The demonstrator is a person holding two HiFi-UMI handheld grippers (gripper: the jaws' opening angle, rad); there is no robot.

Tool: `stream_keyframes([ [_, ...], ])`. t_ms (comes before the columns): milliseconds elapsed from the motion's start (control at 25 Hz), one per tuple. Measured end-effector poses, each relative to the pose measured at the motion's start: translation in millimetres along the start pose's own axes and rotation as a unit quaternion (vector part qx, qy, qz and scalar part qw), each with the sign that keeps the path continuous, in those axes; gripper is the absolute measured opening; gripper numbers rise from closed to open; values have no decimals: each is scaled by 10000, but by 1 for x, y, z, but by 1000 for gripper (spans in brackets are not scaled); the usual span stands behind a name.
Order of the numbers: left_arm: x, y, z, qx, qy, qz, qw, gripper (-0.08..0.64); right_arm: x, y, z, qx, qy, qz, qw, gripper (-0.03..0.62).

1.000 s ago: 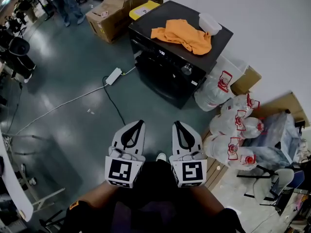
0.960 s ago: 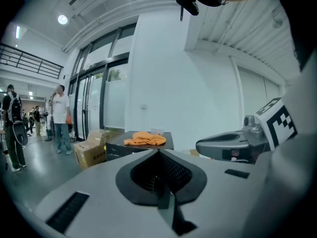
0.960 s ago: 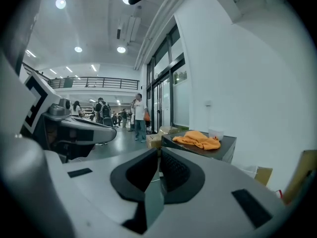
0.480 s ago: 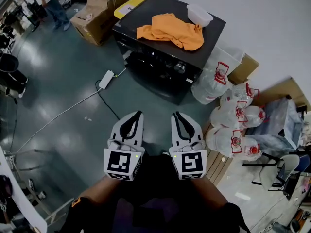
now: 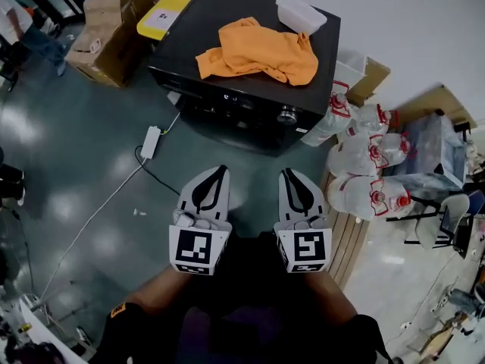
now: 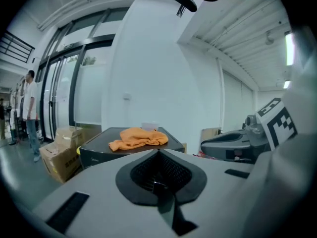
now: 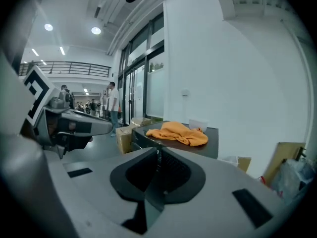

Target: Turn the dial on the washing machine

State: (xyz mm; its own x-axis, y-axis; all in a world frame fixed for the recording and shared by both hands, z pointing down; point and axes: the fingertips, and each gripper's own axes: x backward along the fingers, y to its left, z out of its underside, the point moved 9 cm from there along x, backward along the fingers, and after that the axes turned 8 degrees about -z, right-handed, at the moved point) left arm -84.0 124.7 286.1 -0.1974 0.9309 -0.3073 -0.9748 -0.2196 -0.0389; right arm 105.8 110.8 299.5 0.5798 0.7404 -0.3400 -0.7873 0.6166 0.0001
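We hold the left hand-held gripper and the right hand-held gripper side by side above the floor, each clenched with nothing between its jaws. Ahead of us stands the black washing machine. Its silver dial sits at the right end of the front panel, well apart from both tips. An orange cloth and a clear plastic tub lie on its top. Bagged bottles crowd its right side.

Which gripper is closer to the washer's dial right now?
Right. The right gripper sits short of the dial, lined up with it; the left gripper is off to the dial's left. Neither touches it.
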Motion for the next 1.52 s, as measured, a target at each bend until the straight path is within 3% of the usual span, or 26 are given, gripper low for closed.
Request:
stream_keyframes([
  [200,-37,44,-4,-234,10,566,9981,14,-39,5,-12,-137,139,683,9975,20],
  [400,-73,69,-1,-314,46,821,9961,14,-68,0,-12,-131,292,1126,9931,40],
  [760,-140,76,23,-356,125,692,9969,14,-117,-42,17,-189,428,1599,9860,158],
  [960,-170,71,49,-300,499,670,9961,17,-145,-66,43,-155,563,1638,9848,184],
  [1120,-189,64,66,-374,499,617,9961,20,-163,-78,61,-191,641,1604,9848,201],
  [1520,-214,58,82,-307,599,436,9968,225,-185,-91,90,-321,793,1657,9825,278],
])
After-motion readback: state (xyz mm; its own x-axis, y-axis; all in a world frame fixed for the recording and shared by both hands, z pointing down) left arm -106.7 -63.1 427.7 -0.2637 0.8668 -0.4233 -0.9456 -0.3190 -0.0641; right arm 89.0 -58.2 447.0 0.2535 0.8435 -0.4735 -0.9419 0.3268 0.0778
